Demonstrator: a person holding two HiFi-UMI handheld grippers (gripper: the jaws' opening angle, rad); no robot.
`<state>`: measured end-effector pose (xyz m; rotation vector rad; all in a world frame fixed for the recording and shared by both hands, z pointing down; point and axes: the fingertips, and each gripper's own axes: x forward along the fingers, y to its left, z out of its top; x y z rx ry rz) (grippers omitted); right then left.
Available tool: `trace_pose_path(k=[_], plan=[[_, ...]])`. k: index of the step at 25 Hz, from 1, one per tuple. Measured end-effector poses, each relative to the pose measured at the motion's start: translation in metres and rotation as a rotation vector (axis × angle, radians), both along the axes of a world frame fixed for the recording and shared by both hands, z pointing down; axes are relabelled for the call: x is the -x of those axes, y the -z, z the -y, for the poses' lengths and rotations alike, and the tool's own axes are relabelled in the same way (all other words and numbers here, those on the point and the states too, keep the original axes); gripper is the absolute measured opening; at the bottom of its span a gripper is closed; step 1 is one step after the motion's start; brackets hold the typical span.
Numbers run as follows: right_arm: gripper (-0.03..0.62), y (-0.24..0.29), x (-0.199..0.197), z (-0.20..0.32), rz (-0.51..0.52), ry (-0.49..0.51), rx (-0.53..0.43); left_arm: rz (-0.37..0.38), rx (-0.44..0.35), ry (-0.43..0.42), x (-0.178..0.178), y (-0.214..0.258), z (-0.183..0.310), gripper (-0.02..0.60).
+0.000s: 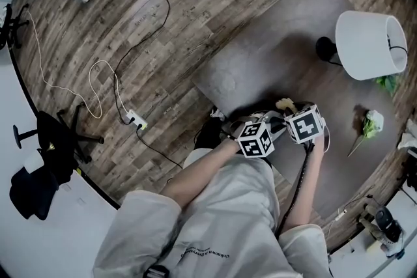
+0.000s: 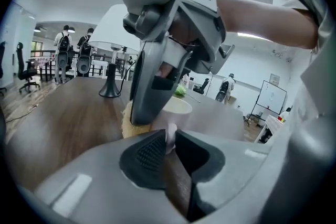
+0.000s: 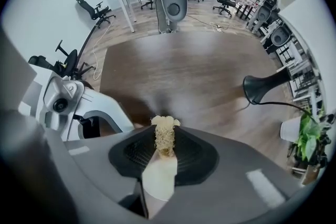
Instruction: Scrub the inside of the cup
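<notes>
**A:** Tabletop [image 1: 273, 49] of dark wood, and both grippers work right at its near left edge, close to the person. The left gripper [image 2: 169, 140] is clamped on a thin white part of the cup [image 2: 177, 106]; rim or handle, I can't tell

**B:** And the right gripper [image 3: 165, 145]?

**A:** Pinched tight on a fibrous loofah scrubber [image 3: 165, 124]. Its tuft sits just beside the cup's wall, seemingly not inside. I'd judge the whole interior still needs scrubbing

**B:** Room to move?

**A:** Bare wood ahead. A flower [image 1: 370, 122] lies near on the right, and the lamp [image 1: 370, 44] stands far right, well apart
</notes>
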<state>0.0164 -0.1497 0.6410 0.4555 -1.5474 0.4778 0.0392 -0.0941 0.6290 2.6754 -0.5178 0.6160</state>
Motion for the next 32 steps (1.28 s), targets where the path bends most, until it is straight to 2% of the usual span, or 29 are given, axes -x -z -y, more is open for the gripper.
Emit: trace_pose_path(k=[4,12,20,32], plan=[[0.118,0.000,-0.002,-0.011,0.002,-0.003,0.014,0.009,-0.023,0.045,-0.003,-0.001,0.005,0.060],[0.118,0.015,0.004,-0.023,0.046,-0.049,-0.046,-0.008,-0.033,0.102,0.002,-0.003,0.004,0.060],[0.118,0.039,0.001,-0.040,0.107,-0.153,-0.146,-0.016,-0.038,0.082,0.005,-0.002,-0.001,0.060],[0.115,0.051,-0.021,-0.084,0.180,-0.301,-0.184,-0.022,-0.023,0.089,0.013,-0.003,-0.006,0.060]])
